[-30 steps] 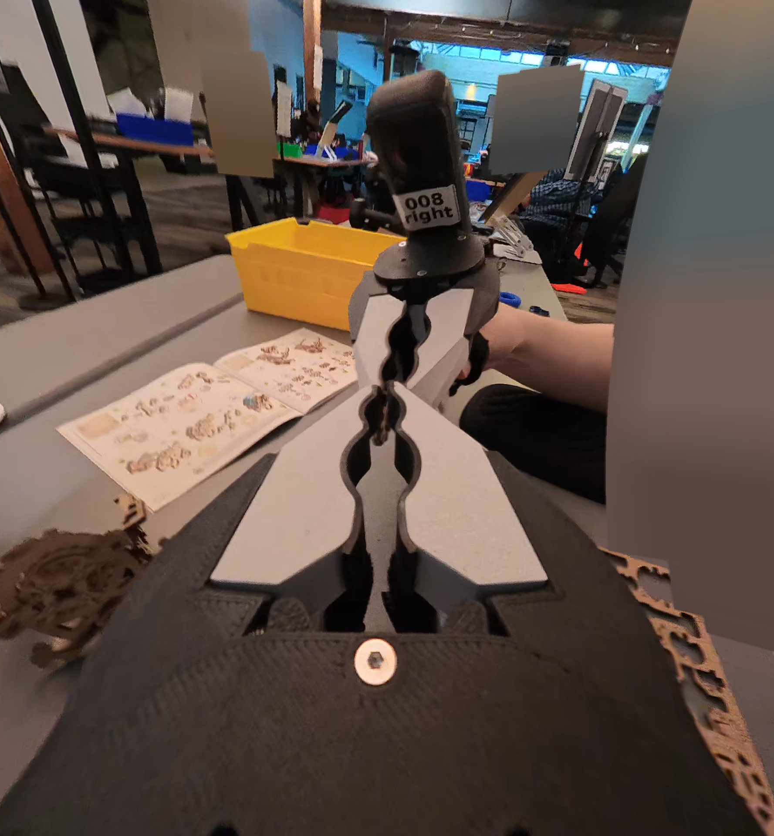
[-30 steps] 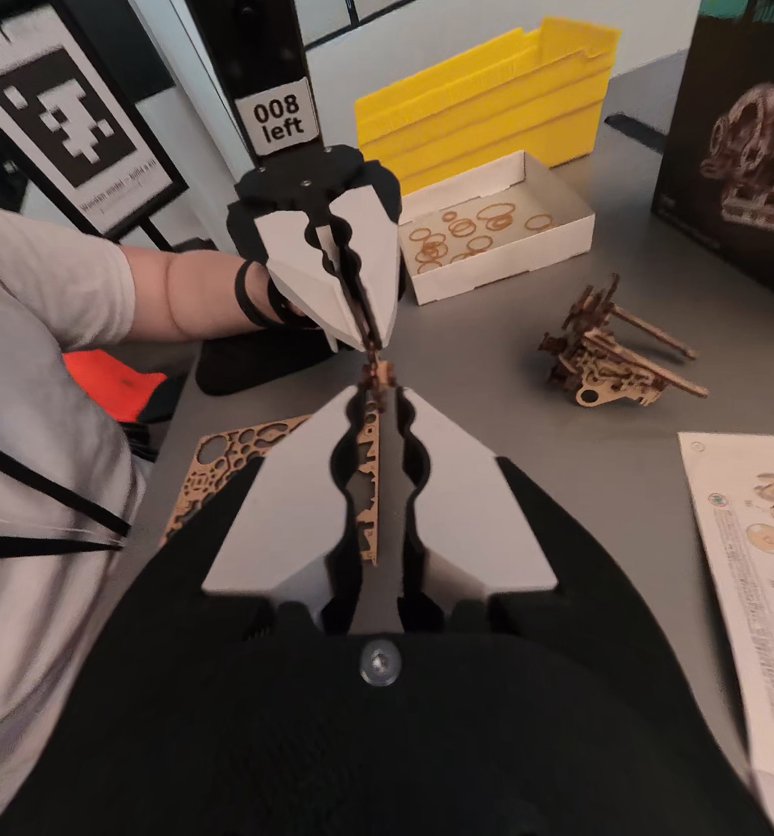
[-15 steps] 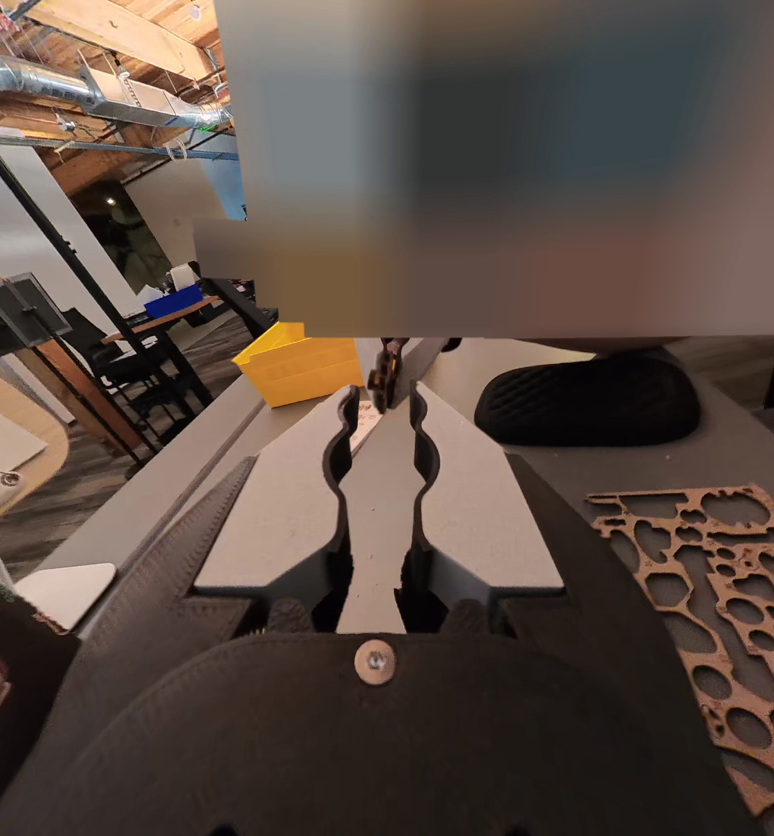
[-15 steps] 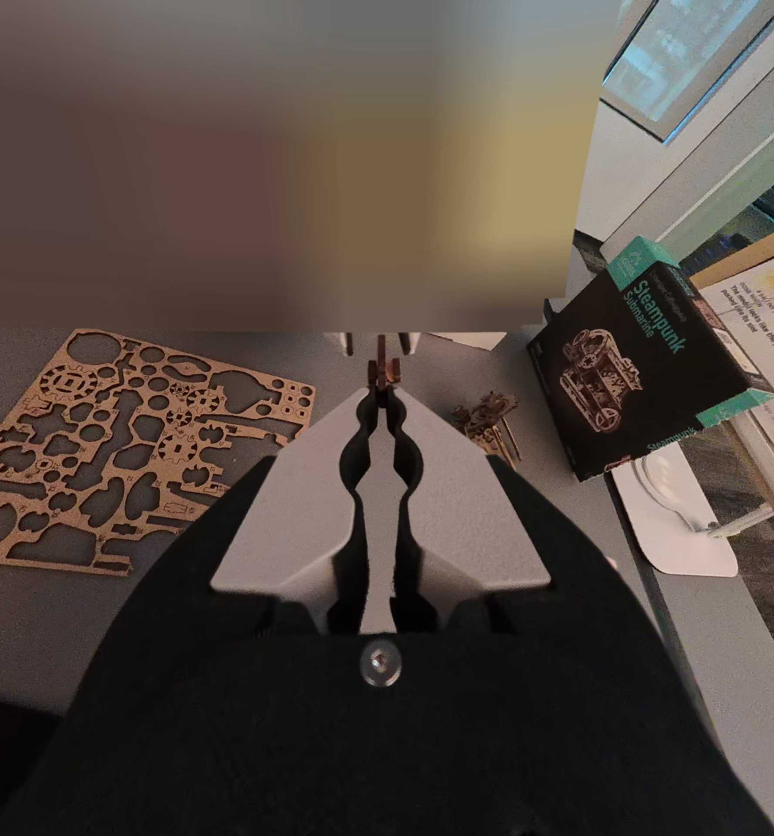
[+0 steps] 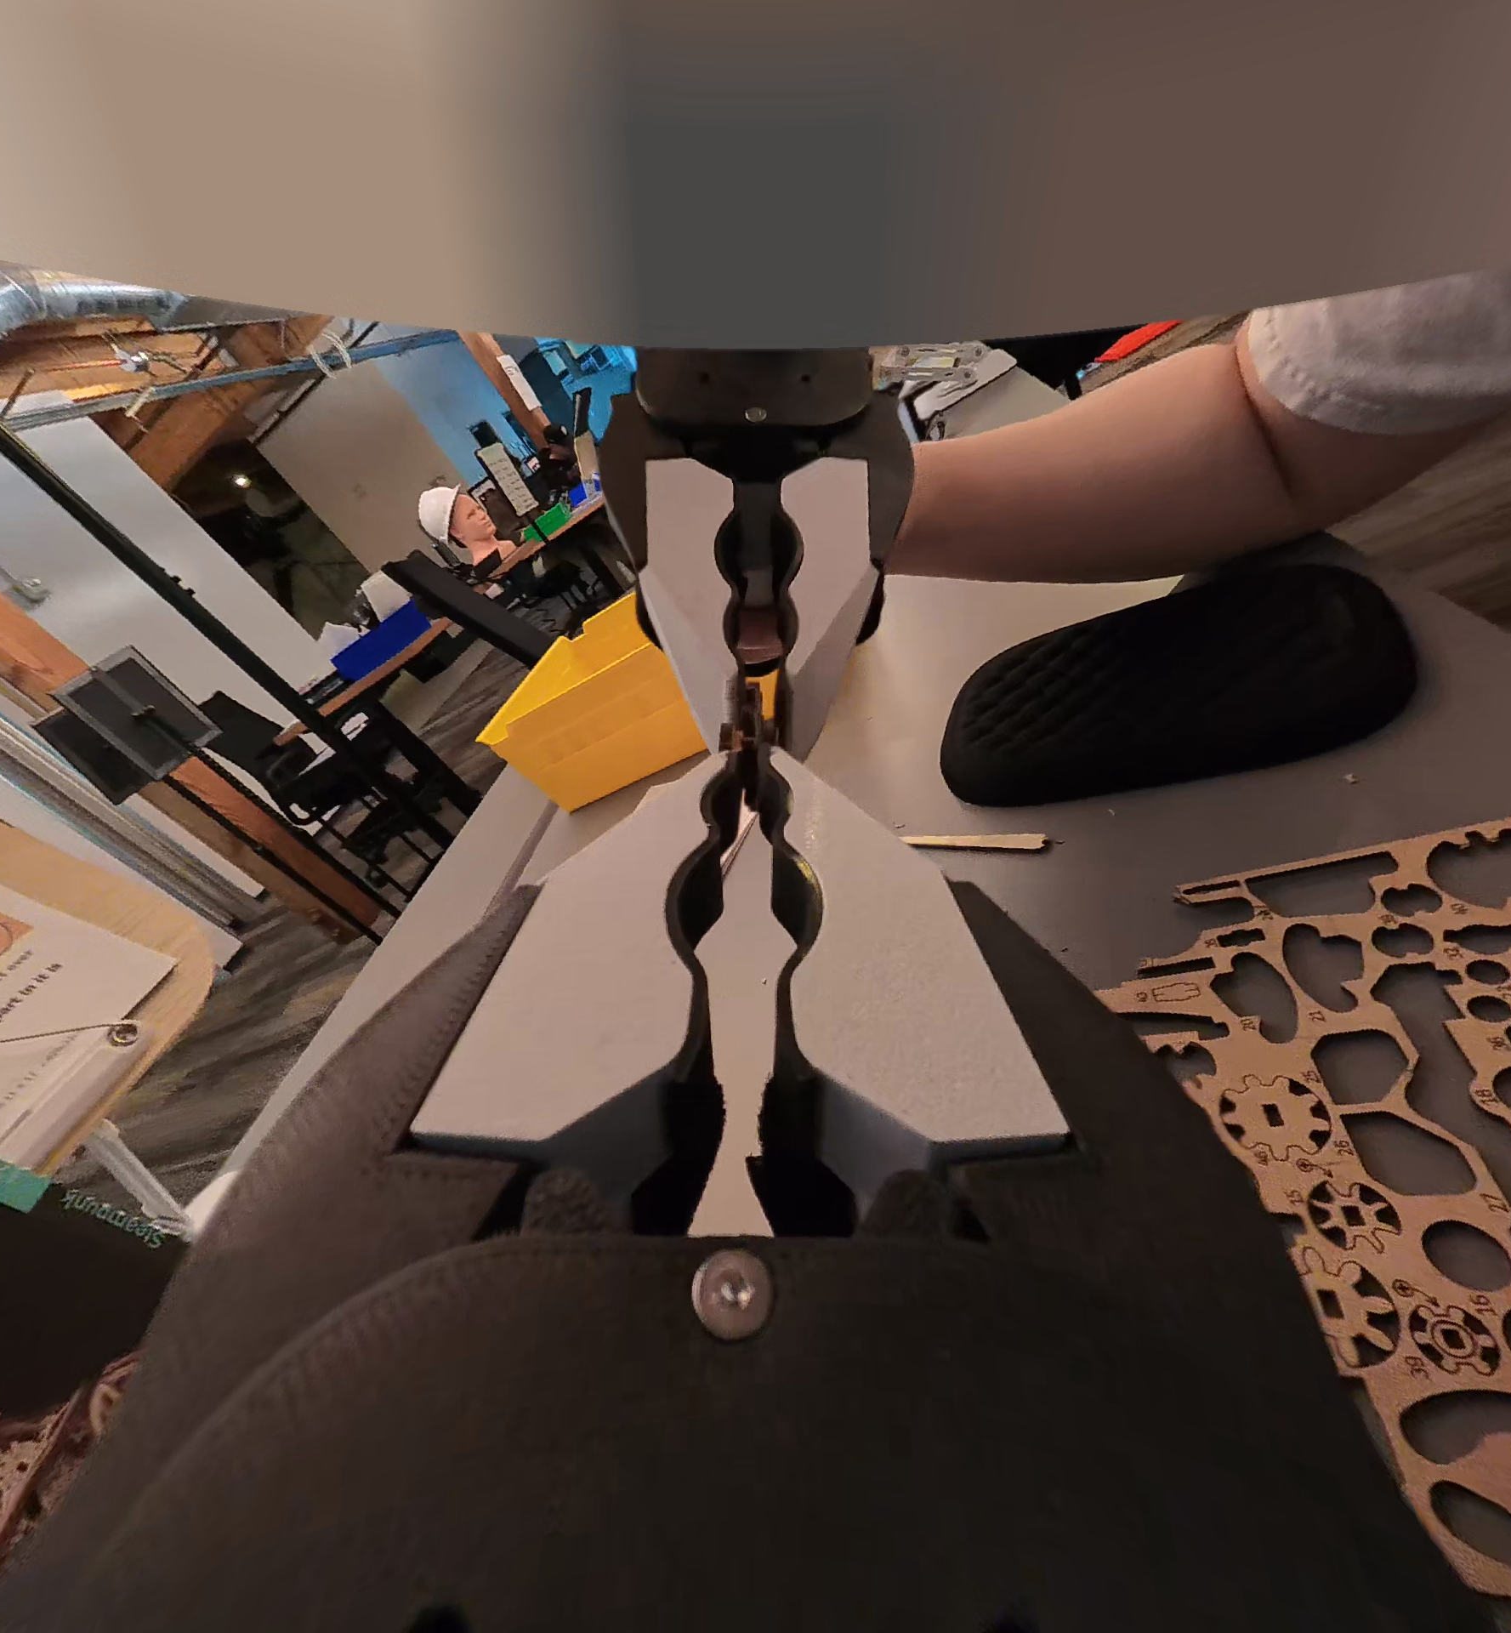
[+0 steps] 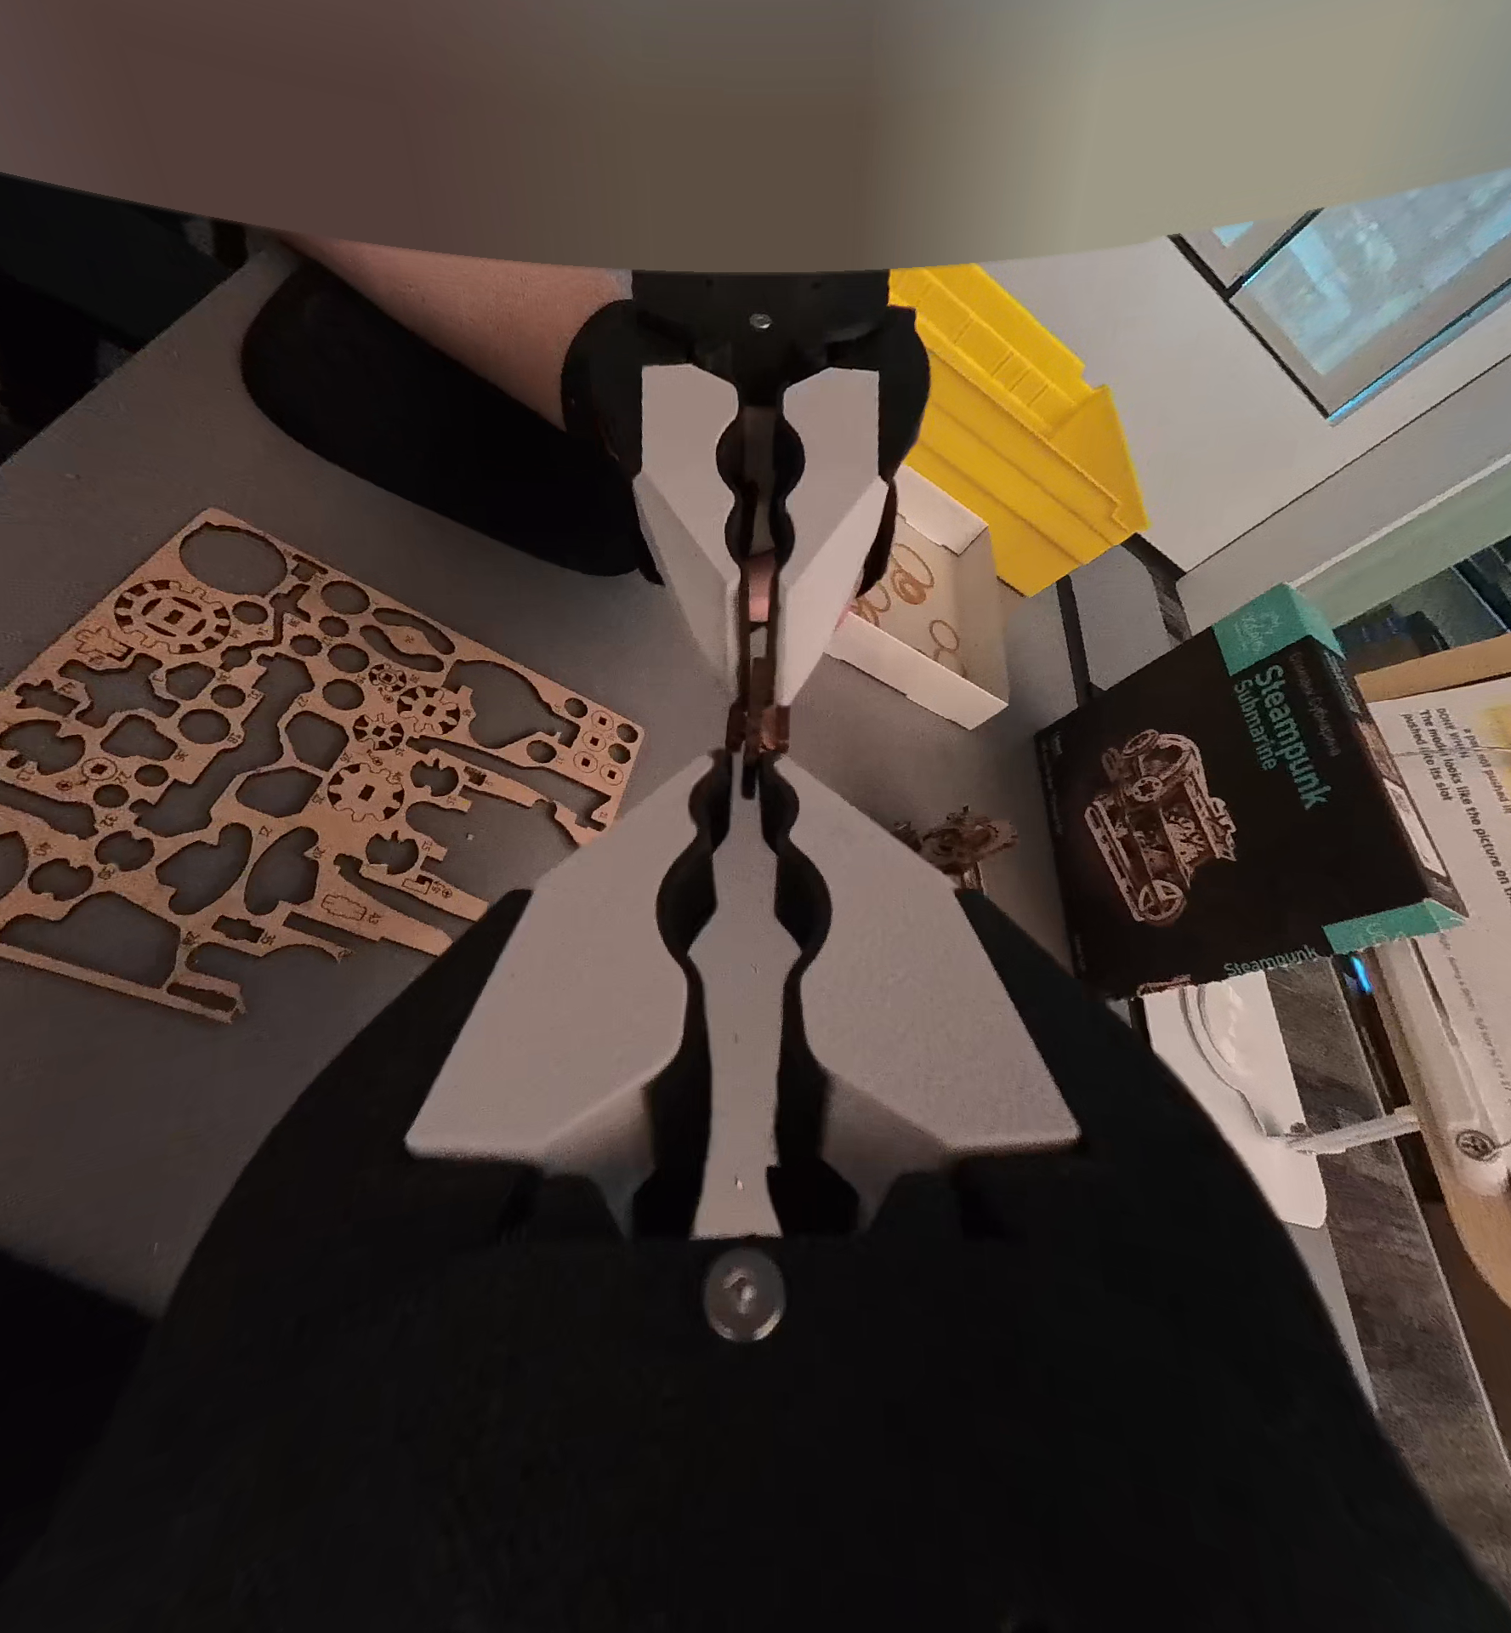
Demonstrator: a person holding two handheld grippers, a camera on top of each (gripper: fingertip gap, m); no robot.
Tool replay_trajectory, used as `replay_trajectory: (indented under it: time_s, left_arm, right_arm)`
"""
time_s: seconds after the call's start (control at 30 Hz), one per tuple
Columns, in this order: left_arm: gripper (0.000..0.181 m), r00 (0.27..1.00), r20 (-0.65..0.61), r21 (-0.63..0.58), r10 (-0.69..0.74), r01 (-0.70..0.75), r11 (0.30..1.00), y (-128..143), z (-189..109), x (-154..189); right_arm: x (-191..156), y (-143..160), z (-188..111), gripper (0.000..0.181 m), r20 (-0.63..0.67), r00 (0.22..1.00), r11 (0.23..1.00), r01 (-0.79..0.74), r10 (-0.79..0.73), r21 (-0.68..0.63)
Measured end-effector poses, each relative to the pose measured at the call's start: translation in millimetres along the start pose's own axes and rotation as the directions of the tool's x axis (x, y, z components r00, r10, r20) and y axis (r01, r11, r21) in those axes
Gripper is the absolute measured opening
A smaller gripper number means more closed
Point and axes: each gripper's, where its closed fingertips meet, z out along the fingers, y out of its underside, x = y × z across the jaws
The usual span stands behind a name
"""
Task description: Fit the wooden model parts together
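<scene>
Where the two pairs of tongs meet tip to tip above the grey counter, a small brown wooden part sits between them. Left tongs: closed narrow, tips pinching the part. Right tongs: closed narrow, tips gripping the same cluster of small wooden pieces from the opposite side; whether this is one piece or two being joined cannot be told.

Items on the counter:
- Punched-out wooden sheet, lying flat, left of the right tongs.
- Black padded rest, beneath a bare forearm.
- Yellow bin, behind the tongs.
- White tray holding rubber rings, just beside the bin.
- Partly built wooden model, near the dark kit box, which stands tilted.
- Thin wooden stick, lying flat.
</scene>
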Motion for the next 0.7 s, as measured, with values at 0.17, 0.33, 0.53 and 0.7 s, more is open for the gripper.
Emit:
replay_trajectory:
  time_s: [0.17, 0.33, 0.53, 0.7]
  left_arm:
    - [0.000, 0.999, 0.033, 0.016, 0.000, -0.001, 1.000, -3.2, -3.2, -6.6]
    - [0.000, 1.000, 0.013, -0.001, 0.013, -0.013, 1.000, -0.9, -0.4, -1.0]
    - [0.000, 1.000, -0.010, -0.003, -0.029, 0.029, 1.000, 0.8, 0.2, 1.0]
    - [0.014, 0.999, 0.018, -0.013, -0.040, 0.040, 0.999, 2.2, -0.1, -4.8]
  right_arm:
    - [4.2, -4.9, 0.1, 0.022, -0.035, 0.999, 1.000, -0.010, 0.011, 0.009]
    - [7.0, -9.2, -1.3, 0.019, -0.049, 0.998, 0.999, -0.030, 0.031, 0.022]
    - [3.3, -3.3, 0.5, 0.012, -0.030, 0.999, 0.999, -0.031, 0.030, -0.023]
    - [2.3, -2.0, 1.5, 0.011, -0.013, 0.997, 0.996, -0.080, 0.080, -0.026]
